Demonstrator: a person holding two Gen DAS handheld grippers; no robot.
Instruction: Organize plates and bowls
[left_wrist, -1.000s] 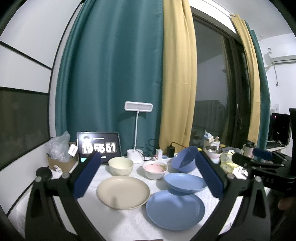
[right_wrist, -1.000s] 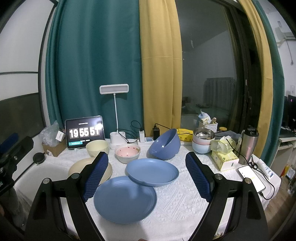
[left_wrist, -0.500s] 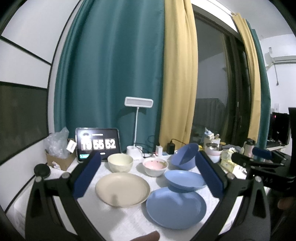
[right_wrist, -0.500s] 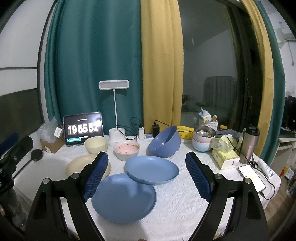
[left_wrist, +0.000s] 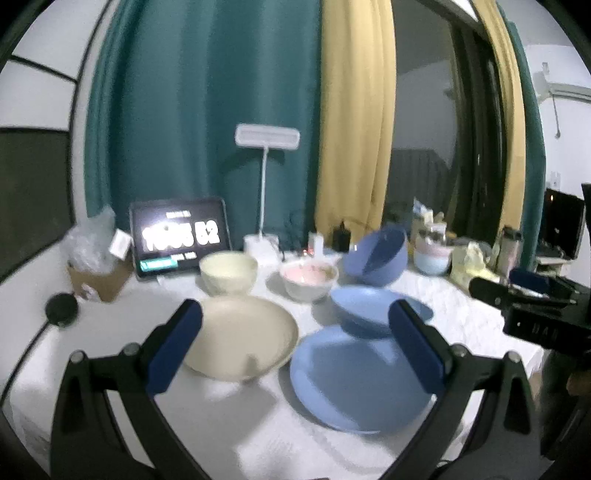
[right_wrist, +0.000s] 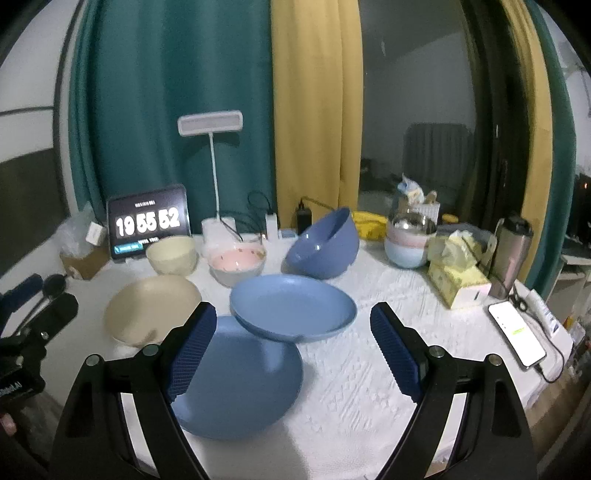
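**Still untouched: plates and bowls await sorting on a cloth-covered worktop**

Both grippers hover over the white-clothed worktop (right_wrist: 369, 369), their jaws spread wide and holding nothing. Ahead of the right gripper (right_wrist: 291, 350) a large blue plate (right_wrist: 240, 387) lies flat at the near edge, and a smaller blue plate (right_wrist: 291, 306) rests tilted with one side on the larger plate's far rim. Just beside them, to the left, sits a cream plate (right_wrist: 151, 310), which the left gripper (left_wrist: 295, 343) faces most directly. Behind stand a cream bowl (right_wrist: 171, 254), a pink-lined bowl (right_wrist: 236, 264) and a blue bowl (right_wrist: 321, 245) tipped on its side, its mouth facing left.

The blue and cream pieces look like light, stiff, smooth-surfaced tableware, probably plastic or similar, so they should lift easily yet may slip between the padded jaws. The pink-lined bowl could be ceramic, heavier and breakable. A rim pinch seems the natural hold: the raised edge of the tilted plate offers the readiest purchase, while the flat plate gives little gap beneath. The tipped bowl's exposed rim is likewise reachable.
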